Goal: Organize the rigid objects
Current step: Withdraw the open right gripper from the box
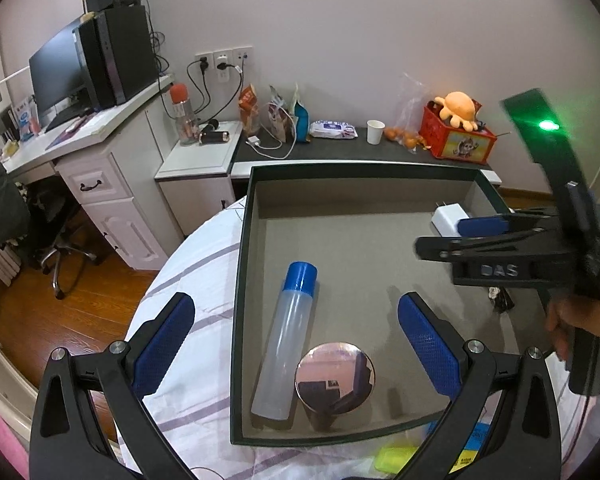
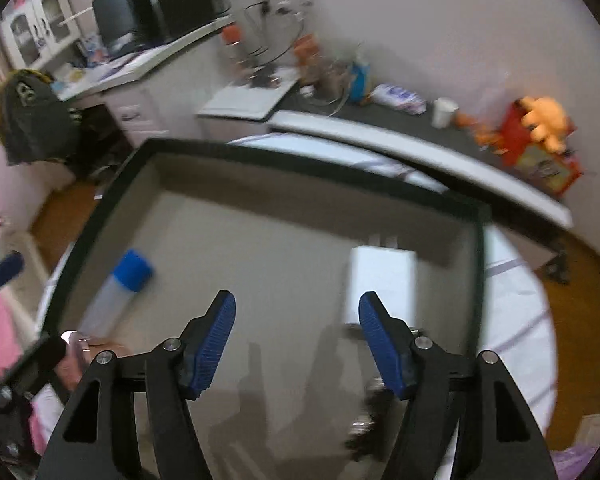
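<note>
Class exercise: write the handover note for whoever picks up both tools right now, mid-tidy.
Left tool: open, empty, over the box's near side.
Right tool: open, nothing between its pads, above the box floor.
In the box: blue-capped bottle, round mirror, white charger, a small dark item I can't identify.
Left: yellow item and a blue one outside the near rim.

Soft, even room light with faint shadows; the left wrist view is sharp, the right wrist view motion-blurred throughout, both bowed and dark-cornered by fisheye distortion.
</note>
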